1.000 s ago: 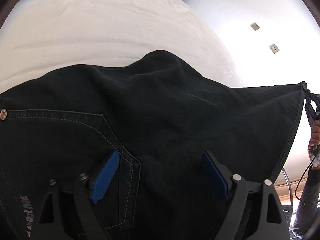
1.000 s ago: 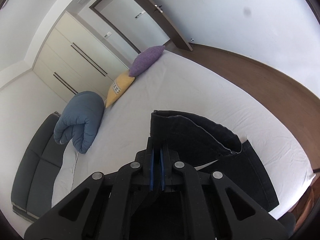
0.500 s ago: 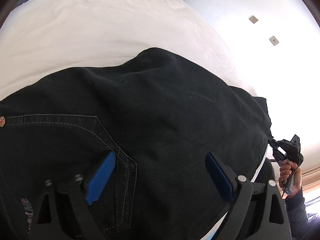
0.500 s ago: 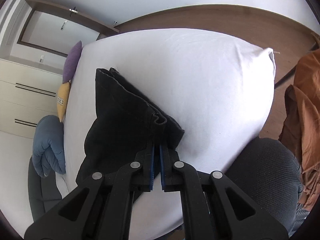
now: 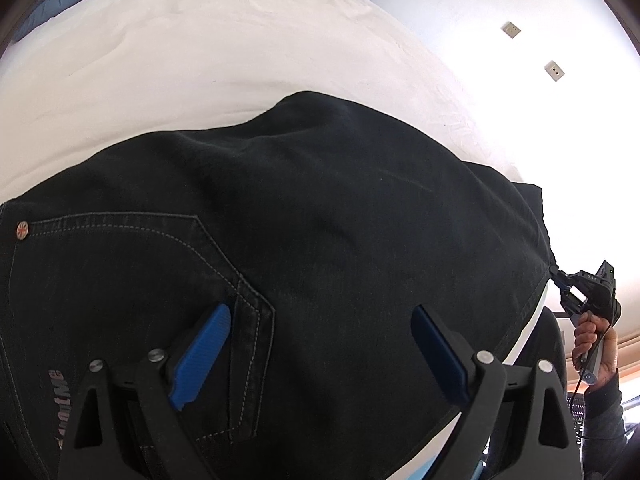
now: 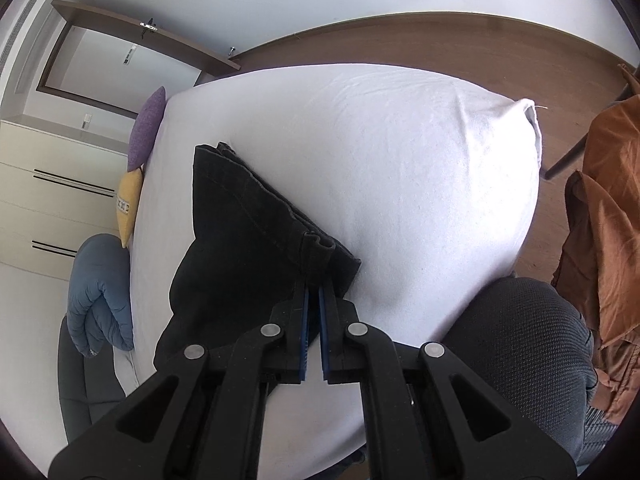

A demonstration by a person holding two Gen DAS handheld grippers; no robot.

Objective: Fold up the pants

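White bed [image 6: 400,152] holds black pants [image 5: 320,240]; pocket lettering unreadable.

your pants [image 5: 320,260] run off the frame's edge left of and below the spread left jaws; the printed lettering [image 5: 60,408] left of them is too blurred to read.

A white bed [image 6: 400,168] carries a purple pillow [image 6: 147,128], a yellow pillow [image 6: 129,204] and a rolled blue duvet [image 6: 100,292]. An orange cloth [image 6: 608,208] hangs beside a dark chair [image 6: 528,344].
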